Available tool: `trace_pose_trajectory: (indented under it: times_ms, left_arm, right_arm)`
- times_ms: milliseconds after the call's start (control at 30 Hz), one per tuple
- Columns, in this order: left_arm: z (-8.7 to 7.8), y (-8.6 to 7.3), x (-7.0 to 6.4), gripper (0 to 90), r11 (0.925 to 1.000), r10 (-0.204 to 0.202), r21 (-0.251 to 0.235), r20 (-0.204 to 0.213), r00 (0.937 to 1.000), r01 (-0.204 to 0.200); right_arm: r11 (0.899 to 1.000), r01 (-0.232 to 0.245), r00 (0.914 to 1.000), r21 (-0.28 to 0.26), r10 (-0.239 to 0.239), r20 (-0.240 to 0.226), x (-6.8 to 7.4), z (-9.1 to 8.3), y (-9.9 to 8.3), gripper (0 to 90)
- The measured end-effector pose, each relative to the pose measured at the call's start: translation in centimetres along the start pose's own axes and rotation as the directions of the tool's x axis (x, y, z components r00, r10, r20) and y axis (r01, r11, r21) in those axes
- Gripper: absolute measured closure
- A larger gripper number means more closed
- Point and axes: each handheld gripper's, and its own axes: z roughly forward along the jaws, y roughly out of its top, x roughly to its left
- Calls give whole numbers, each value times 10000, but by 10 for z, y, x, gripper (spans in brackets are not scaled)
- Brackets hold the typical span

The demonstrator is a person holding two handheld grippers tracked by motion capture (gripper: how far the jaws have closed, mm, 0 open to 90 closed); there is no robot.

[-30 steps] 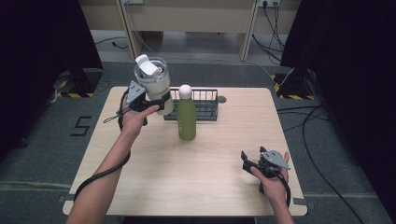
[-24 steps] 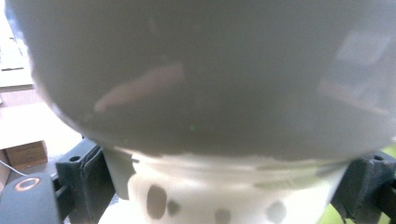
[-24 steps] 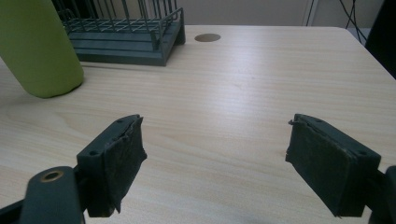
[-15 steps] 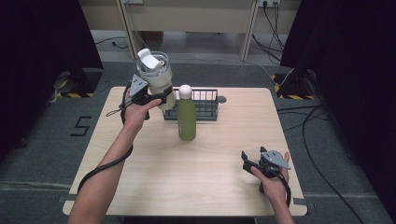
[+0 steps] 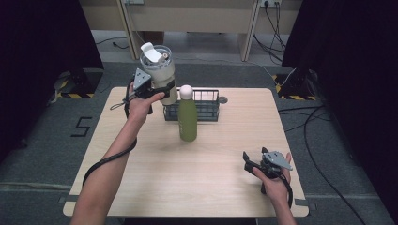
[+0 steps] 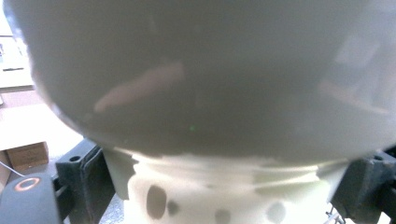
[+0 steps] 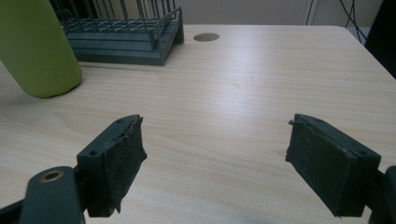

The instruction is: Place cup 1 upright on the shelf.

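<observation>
A cream tumbler (image 5: 160, 71) with a clear lid and white flip spout hangs above the table's back left, beside the dark wire basket (image 5: 206, 106). My left gripper (image 5: 158, 91) is shut on its lower body. In the left gripper view the tumbler (image 6: 205, 93) sits right up against the camera, with a jaw on each side of its narrow base. A green bottle (image 5: 187, 120) with a pale cap stands upright in front of the basket; its base (image 7: 37, 51) is seen in the right gripper view. Low at the table's front right, my right gripper (image 5: 247, 163) is open and holds nothing.
The wire basket (image 7: 122, 28) stands at the table's back middle with a round cable hole (image 7: 206, 37) to its right. Light wood tabletop (image 5: 220, 150) stretches between the bottle and my right gripper. Dark curtains and floor cables surround the table.
My left gripper has carried the tumbler to the right, closer to the basket and the bottle. The right gripper has stayed where it was.
</observation>
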Motion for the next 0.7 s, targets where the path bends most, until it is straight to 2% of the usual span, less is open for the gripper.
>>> trace_pose_trajectory:
  times_ms: [267,567,700]
  left_arm:
    - [12,2,0,103,10000,0,93,43,10000,-1]
    - [26,-1,0,103,9997,-64,237,40,10000,63]
    - [32,-3,0,103,9993,67,366,41,10000,-68]
  right_arm:
    - [10000,-76,10000,16,76,24,1,0,0,183]
    - [10000,42,10000,1,-42,-26,0,0,0,183]
    - [10000,36,10000,-4,-36,-36,0,0,0,183]
